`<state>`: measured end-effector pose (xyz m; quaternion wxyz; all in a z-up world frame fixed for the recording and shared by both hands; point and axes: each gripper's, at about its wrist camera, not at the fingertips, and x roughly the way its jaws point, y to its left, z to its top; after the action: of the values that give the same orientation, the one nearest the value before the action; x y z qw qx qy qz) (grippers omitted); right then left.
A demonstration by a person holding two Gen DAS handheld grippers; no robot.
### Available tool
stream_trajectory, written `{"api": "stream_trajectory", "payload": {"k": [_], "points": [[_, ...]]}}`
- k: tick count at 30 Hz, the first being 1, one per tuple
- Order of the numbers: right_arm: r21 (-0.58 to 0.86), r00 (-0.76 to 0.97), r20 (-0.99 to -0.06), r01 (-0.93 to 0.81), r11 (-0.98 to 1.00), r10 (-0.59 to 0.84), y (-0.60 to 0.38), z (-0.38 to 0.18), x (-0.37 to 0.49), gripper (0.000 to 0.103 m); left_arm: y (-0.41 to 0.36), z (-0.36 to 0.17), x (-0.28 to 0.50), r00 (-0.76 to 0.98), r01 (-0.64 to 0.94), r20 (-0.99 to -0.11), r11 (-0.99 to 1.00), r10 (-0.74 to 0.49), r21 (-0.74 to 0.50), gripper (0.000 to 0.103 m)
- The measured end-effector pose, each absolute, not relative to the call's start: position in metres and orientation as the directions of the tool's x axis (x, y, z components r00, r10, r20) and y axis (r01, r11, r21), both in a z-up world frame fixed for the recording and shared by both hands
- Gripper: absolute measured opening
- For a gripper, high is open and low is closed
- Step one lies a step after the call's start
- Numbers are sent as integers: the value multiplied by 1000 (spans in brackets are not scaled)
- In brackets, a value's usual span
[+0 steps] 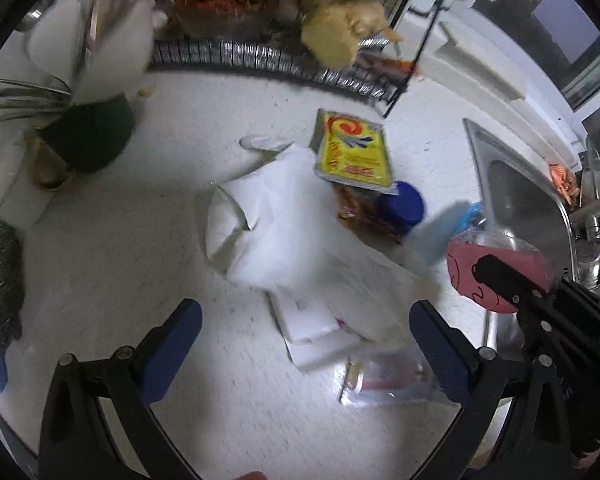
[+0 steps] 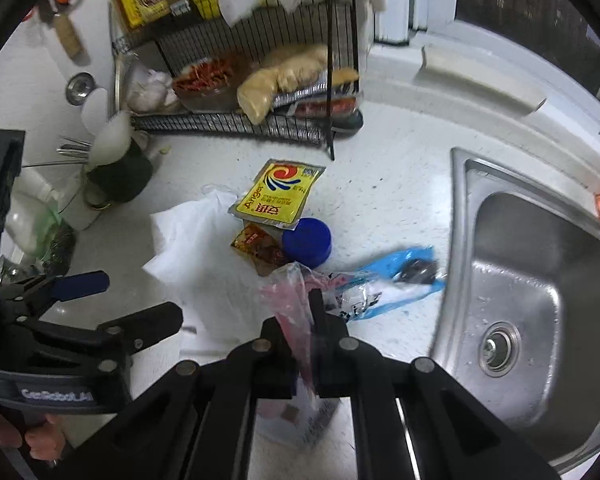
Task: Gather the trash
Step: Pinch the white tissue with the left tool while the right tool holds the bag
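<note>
Pinched in the closed right gripper (image 2: pixel 314 320), thin pink-tinted plastic bag (image 2: pixel 288 300) hanging above white counter (image 2: pixel 380 200) for filling, yellow foil packet (image 2: pixel 276 194) and blue round lid (image 2: pixel 307 242) beyond, left gripper (image 1: pixel 306 340) wide, empty.

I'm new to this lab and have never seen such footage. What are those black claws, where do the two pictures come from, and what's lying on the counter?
No robot here: a person holds a two-finger gripper in each hand, each with a fisheye camera looking along its fingers. One picture is from the left gripper, whose blue-padded jaws stand wide open and empty. The other is from the right gripper, shut on a pinkish plastic bag. On the white counter lies the trash: a yellow packet, a blue cap, a brown sachet, a blue wrapper and white paper. A steel sink sits at the right, a wire rack behind.
</note>
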<state>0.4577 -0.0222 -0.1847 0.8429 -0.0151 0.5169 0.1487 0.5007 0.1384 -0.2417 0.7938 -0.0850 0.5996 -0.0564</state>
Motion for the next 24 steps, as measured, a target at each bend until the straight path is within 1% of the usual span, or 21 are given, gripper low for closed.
{"api": "stream_trajectory", "payload": {"k": [1,4,6,8,10,13,14,15,17,18,20,21,23,24], "points": [[131,413,-880,-261,956,233,-21,-190,462,4,139,-247,505,265,-11,-944,979,-195,-205,103],[140,387,-893,-246,959,230,-21,-201,470,4,138,-265,515,226,1,-954,980,-195,-200,98],[140,372,-901,-237,962,222,-23,-207,473,4,135,-272,517,207,11,-954,976,-215,-217,91],[139,358,-908,-228,964,216,-25,-212,475,4,129,-276,518,185,27,-953,971,-238,-237,75],[139,348,-913,-223,965,212,-25,-216,476,4,121,-279,518,177,46,-956,972,-236,-231,68],[138,346,-915,-215,967,208,-29,-215,475,4,113,-276,515,185,50,-954,972,-234,-229,64],[137,348,-914,-214,967,207,-30,-214,474,5,112,-273,514,192,50,-954,973,-232,-227,55],[135,350,-914,-215,967,205,-29,-213,474,4,111,-270,513,200,52,-952,973,-232,-227,49],[132,351,-914,-218,967,204,-30,-212,471,5,111,-264,512,210,53,-951,974,-228,-222,32],[133,351,-914,-217,967,204,-31,-211,470,5,109,-259,509,219,58,-950,975,-221,-213,28],[141,349,-913,-216,966,212,-33,-209,466,5,107,-252,505,236,68,-948,977,-213,-203,16],[145,348,-913,-216,965,215,-34,-208,464,5,106,-247,501,250,66,-946,978,-207,-197,13],[148,354,-909,-218,965,220,-34,-204,461,5,108,-245,499,262,59,-939,975,-222,-214,2],[152,356,-907,-221,963,225,-34,-201,458,5,109,-243,498,265,56,-937,974,-227,-220,1]]}}
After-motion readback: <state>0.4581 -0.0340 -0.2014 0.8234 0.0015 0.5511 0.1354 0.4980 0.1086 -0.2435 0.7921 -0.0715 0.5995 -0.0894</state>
